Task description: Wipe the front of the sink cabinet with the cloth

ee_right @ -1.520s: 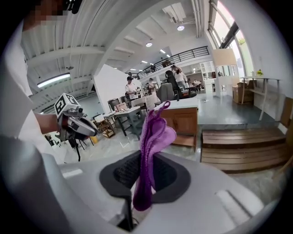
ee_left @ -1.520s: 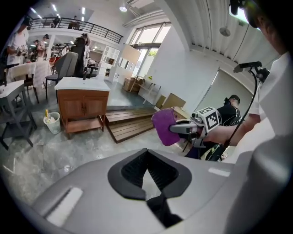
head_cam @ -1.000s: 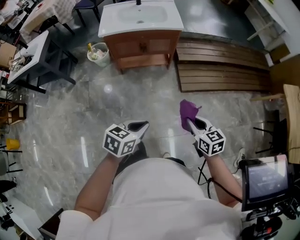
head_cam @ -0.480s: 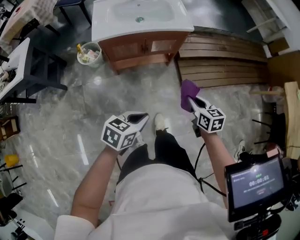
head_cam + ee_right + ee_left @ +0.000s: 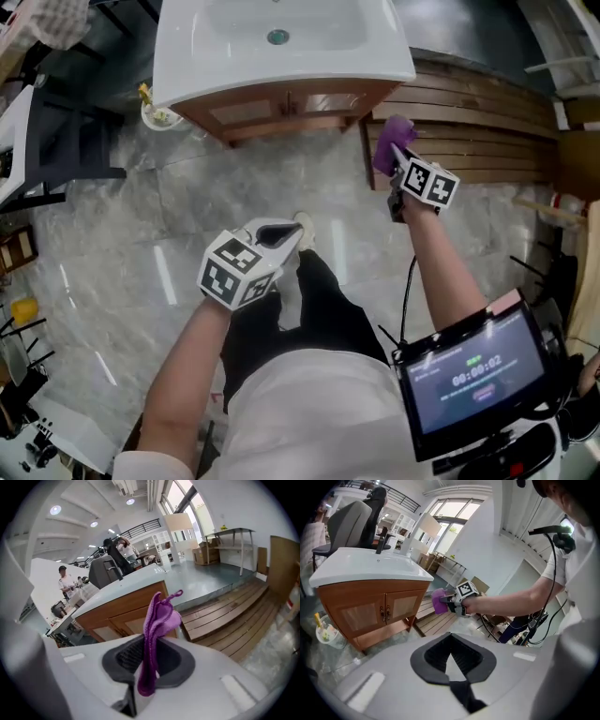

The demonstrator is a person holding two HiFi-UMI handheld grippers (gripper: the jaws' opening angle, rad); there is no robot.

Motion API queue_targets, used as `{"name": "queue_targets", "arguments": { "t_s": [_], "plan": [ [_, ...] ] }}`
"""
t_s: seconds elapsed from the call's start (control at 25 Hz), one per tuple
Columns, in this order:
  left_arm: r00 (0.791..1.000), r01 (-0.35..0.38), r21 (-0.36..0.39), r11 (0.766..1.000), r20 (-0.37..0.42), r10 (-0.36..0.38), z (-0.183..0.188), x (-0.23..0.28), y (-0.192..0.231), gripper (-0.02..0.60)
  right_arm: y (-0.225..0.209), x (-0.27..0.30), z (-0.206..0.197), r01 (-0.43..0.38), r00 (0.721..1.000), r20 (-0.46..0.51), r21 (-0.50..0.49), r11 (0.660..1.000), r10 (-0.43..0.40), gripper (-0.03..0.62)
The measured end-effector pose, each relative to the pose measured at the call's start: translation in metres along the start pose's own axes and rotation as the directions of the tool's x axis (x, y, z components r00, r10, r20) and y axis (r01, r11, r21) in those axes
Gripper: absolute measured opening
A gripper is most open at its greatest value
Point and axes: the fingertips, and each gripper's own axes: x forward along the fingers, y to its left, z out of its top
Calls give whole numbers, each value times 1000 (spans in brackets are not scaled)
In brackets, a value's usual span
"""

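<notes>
Purple cloth point(image 5: 158, 620) clamped in right tool point(image 5: 149, 663), upright

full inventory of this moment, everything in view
cabinet: 1, brown wood, top centre
sink: 1, white, on cabinet
cloth: 1, purple, in right tongs
bin: 1, pale, left of cabinet
decking: 1, brown slats, right of cabinet
floor: grey marble
screen: 1, black, lower right
left tongs: grey, shut, empty, over floor
right tongs: grey, shut on cloth, by cabinet's right corner
</notes>
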Motion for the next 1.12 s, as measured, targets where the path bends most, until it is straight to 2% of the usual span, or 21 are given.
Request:
{"name": "queue_targets", "arguments": {
  "t_s": [0.2,0.36,0.68,1.12],
  "plan": [
    [1000,22,-40,999,16,-21,26,41,38,8,-50,77,31,76,997,5,99,992,-77,55],
    [999,40,-51,998,24,-38,33,62,63,8,-53,121,40,74,997,17,110,991,-77,55],
    [998,38,-60,997,42,-36,32,67,92,8,0,152,52,7,999,42,-31,999,-6,55],
    [998,-11,-81,997,68,17,15,41,112,8,79,178,27,-97,995,-12,-123,988,96,55]
  ]
}}
